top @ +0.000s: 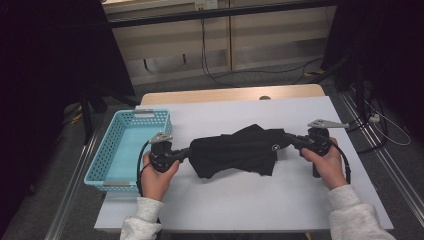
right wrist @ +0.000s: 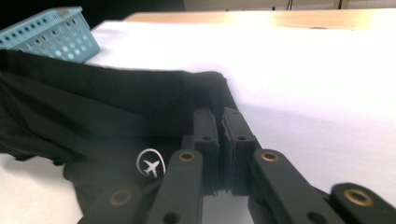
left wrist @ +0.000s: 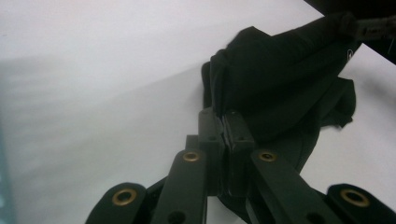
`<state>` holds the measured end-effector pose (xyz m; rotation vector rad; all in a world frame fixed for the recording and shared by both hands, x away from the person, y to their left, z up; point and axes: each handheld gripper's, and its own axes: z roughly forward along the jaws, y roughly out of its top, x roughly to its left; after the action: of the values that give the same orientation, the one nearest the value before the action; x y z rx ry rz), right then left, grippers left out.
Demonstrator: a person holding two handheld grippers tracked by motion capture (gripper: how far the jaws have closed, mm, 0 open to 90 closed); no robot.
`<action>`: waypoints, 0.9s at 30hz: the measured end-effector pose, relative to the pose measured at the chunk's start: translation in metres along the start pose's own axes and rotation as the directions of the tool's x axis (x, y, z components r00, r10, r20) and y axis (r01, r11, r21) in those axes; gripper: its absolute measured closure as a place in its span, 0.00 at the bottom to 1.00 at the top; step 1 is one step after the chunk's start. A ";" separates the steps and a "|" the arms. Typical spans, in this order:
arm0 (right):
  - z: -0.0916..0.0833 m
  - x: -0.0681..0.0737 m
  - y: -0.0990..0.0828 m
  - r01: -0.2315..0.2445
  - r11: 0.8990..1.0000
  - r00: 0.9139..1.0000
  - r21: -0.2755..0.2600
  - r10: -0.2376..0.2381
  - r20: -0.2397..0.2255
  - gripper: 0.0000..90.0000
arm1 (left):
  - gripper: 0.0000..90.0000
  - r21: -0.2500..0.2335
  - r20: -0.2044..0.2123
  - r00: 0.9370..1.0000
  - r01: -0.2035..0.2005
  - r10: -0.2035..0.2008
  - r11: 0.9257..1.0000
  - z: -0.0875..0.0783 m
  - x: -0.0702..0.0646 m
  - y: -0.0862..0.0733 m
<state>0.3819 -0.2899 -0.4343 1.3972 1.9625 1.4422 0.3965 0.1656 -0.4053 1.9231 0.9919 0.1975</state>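
A black garment (top: 237, 150) with a small white airplane logo (right wrist: 151, 165) hangs stretched between my two grippers over the white table (top: 225, 205). My left gripper (top: 187, 152) is shut on the cloth's left end; in the left gripper view its jaws (left wrist: 225, 123) pinch a fold of the black garment (left wrist: 280, 79). At the cloth's right end my right gripper (top: 290, 139) is shut, and its jaws (right wrist: 220, 122) clamp the black garment (right wrist: 102, 102) at an edge. Part of the fabric sags onto the table.
A light blue perforated basket (top: 107, 162) stands at the table's left edge, also seen as the basket (right wrist: 51, 35) in the right gripper view. A wooden strip (top: 230, 94) runs along the table's far side. Cables lie on the floor beyond.
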 end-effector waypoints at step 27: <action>-0.014 -0.014 -0.023 0.008 0.995 0.994 0.101 -0.019 0.107 0.94 | 0.61 0.044 -0.021 1.000 -0.001 0.002 0.999 0.042 -0.012 -0.008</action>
<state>0.3671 -0.3095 -0.4517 1.4694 1.9965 1.2498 0.4056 0.1315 -0.4319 1.9651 1.0160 0.1989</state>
